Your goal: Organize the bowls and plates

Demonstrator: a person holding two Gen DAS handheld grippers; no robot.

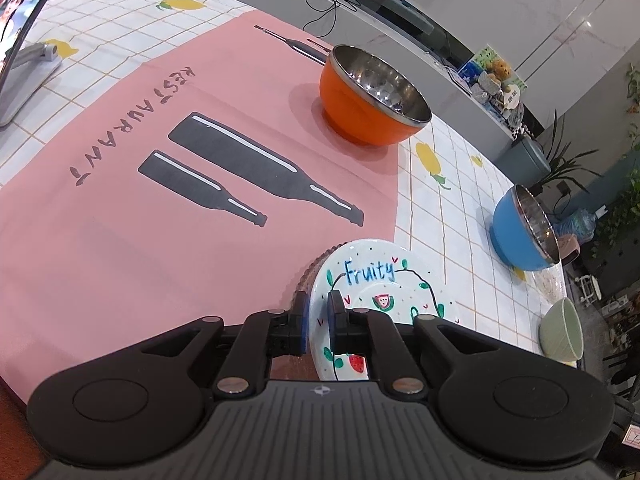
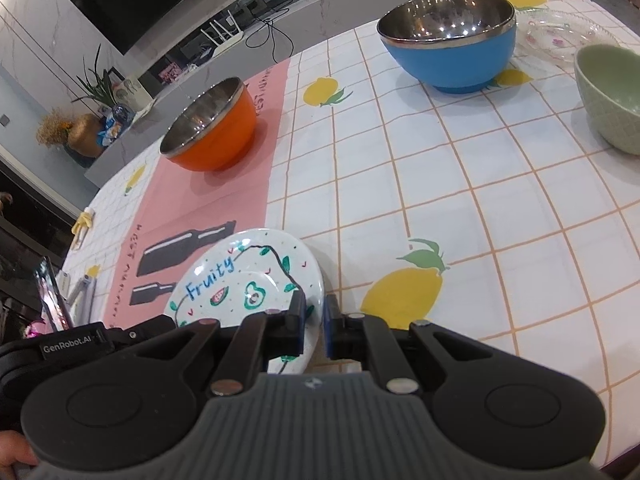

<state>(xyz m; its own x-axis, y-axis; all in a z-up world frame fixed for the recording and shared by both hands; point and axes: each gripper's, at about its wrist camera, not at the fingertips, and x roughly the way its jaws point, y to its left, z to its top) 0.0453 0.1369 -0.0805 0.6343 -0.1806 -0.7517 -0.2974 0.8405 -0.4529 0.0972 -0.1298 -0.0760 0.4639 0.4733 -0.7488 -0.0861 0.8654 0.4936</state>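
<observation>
Left gripper (image 1: 318,320) clamped on the plate's (image 1: 380,276) rim. Right gripper (image 2: 316,322) clamped on the opposite rim. Orange bowl (image 1: 370,96) well apart.

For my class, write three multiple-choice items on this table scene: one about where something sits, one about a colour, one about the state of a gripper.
1. Where does the orange bowl stand?
A. on the pink mat
B. inside the blue bowl
C. on the Fruity plate

2. What colour is the bowl at the right edge of the right wrist view?
A. red
B. pale green
C. black

3. How do the jaws of the left gripper stand?
A. wide open above the table
B. closed on the plate's rim
C. closed on the orange bowl

Answers:
1 A: the bowl's base rests on the pink mat.
2 B: the pale green bowl stands there.
3 B: the plate's edge sits between its pads.
</observation>
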